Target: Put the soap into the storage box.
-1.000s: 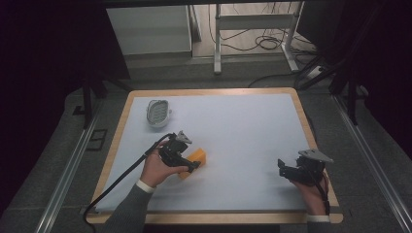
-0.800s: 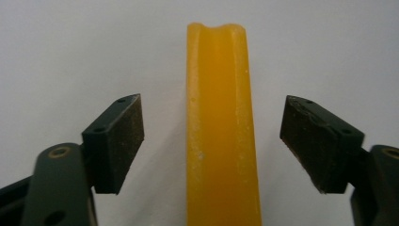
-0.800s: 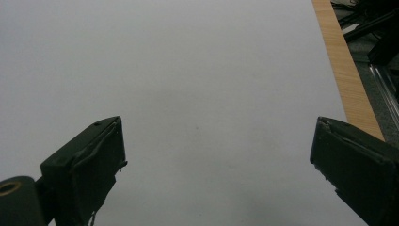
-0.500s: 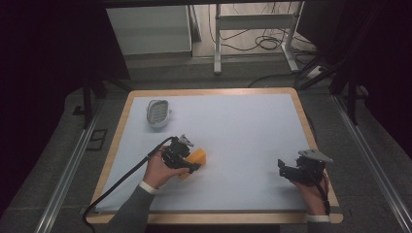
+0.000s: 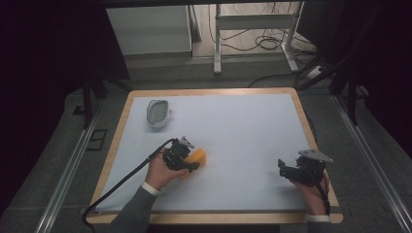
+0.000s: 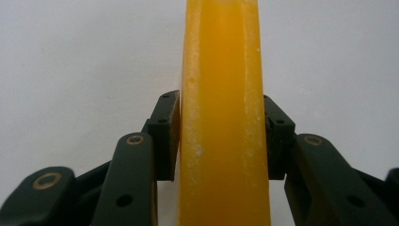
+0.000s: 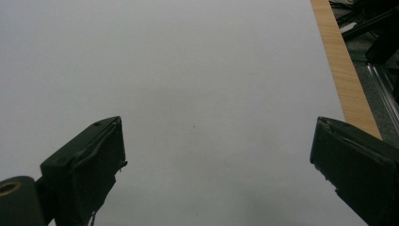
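An orange block point(image 5: 198, 156) lies on the white table point(image 5: 243, 126), left of the middle. My left gripper point(image 5: 192, 164) reaches it from the near left. In the left gripper view its jaws have just been closing, and both pads point(image 6: 168, 134) now press the sides of the orange block point(image 6: 221, 70). My left gripper point(image 6: 221, 136) is shut on it. My right gripper point(image 5: 283, 170) rests near the table's right front corner. In the right gripper view it point(image 7: 219, 155) stands open over bare table, with nothing between its jaws.
A small oval white-and-grey object point(image 5: 158, 113) sits at the back left of the table. The wooden rim point(image 7: 343, 70) runs close to the right gripper's right side. A black cable point(image 5: 121, 182) trails from the left gripper off the front edge.
The left hand has edged slightly toward the orange block, and its gripper now sits around it. The right hand and its gripper have kept still.
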The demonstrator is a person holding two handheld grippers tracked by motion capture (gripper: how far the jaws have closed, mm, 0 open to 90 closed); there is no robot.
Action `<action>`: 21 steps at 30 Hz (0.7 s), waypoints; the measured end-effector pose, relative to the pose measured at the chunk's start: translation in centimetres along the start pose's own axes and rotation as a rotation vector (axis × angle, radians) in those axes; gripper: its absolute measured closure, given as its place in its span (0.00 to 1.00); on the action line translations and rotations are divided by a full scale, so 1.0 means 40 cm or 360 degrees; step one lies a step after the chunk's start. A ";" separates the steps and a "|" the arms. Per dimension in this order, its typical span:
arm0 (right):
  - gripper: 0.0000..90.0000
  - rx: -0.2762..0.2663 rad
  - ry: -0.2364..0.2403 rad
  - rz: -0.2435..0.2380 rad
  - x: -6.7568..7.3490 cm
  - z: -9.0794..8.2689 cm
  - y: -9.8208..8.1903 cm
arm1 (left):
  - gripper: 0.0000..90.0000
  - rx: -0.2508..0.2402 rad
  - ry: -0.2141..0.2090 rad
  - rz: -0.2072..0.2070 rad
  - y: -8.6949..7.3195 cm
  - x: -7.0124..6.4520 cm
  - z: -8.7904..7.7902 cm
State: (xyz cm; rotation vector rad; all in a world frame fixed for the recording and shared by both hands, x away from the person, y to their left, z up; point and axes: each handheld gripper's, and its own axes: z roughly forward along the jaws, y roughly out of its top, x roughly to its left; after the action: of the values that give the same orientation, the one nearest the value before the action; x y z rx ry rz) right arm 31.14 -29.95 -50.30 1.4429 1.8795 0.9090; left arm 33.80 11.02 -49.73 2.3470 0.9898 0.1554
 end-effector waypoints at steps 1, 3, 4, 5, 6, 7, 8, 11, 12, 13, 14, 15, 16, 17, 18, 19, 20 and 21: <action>0.04 0.0001 -0.0001 -0.0001 0.000 0.000 0.000 | 0.65 -0.0002 0.0004 0.0001 0.000 -0.001 0.000; 0.04 0.0000 -0.0004 0.0001 0.000 0.001 0.000 | 0.66 -0.0004 0.0016 0.0003 0.000 -0.003 0.000; 0.04 0.0001 -0.0003 0.0002 0.000 0.001 0.000 | 0.66 -0.0004 0.0025 0.0002 0.000 -0.003 -0.001; 0.04 0.0001 -0.0004 0.0001 0.000 0.000 0.000 | 0.67 -0.0005 0.0027 0.0002 0.000 -0.002 -0.002; 0.04 0.0002 -0.0002 0.0001 0.000 0.000 0.000 | 0.67 0.0005 0.0025 0.0008 0.001 0.000 -0.003; 0.04 0.0002 -0.0005 0.0002 0.000 0.000 0.000 | 0.67 0.0009 0.0024 0.0007 0.001 0.001 -0.004; 0.04 0.0003 -0.0008 0.0003 0.000 0.000 0.000 | 0.68 0.0009 0.0020 0.0003 0.002 0.003 -0.005; 0.04 0.0005 -0.0011 0.0000 0.000 -0.001 0.001 | 0.68 0.0016 0.0021 -0.0002 0.003 0.008 -0.009; 0.04 0.0005 -0.0012 -0.0001 0.000 -0.001 0.001 | 0.68 0.0017 0.0025 -0.0001 0.003 0.010 -0.010; 0.04 0.0005 -0.0012 -0.0001 0.000 -0.001 0.001 | 0.68 0.0014 0.0025 -0.0004 0.004 0.012 -0.012; 0.04 0.0005 -0.0012 -0.0001 0.000 -0.001 0.001 | 0.68 0.0014 0.0025 -0.0004 0.004 0.012 -0.012; 0.04 0.0005 -0.0014 -0.0002 0.000 0.000 0.001 | 0.68 0.0006 0.0025 -0.0010 0.005 0.015 -0.018; 0.04 0.0005 -0.0014 -0.0002 0.000 0.000 0.001 | 0.68 0.0006 0.0025 -0.0010 0.005 0.015 -0.018; 0.04 0.0005 -0.0014 0.0000 0.000 -0.001 0.001 | 0.68 -0.0011 0.0013 -0.0013 0.006 0.017 -0.026; 0.04 0.0005 -0.0014 0.0000 0.000 -0.001 0.001 | 0.68 -0.0011 0.0013 -0.0013 0.006 0.017 -0.026; 0.04 0.0003 -0.0017 0.0000 -0.001 -0.002 0.001 | 0.68 -0.0026 0.0007 -0.0009 0.009 0.018 -0.035; 0.04 0.0003 -0.0017 0.0000 -0.001 -0.002 0.001 | 0.68 -0.0026 0.0007 -0.0009 0.009 0.018 -0.035; 0.04 0.0000 -0.0020 0.0002 -0.001 -0.002 0.001 | 0.68 -0.0041 0.0004 -0.0006 0.012 0.019 -0.043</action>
State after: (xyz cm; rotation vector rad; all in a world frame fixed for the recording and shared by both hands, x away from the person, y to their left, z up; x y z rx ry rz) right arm 31.11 -29.99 -50.20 1.4468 1.8699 0.8984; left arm 34.11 12.07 -48.12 2.3222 0.9880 0.1689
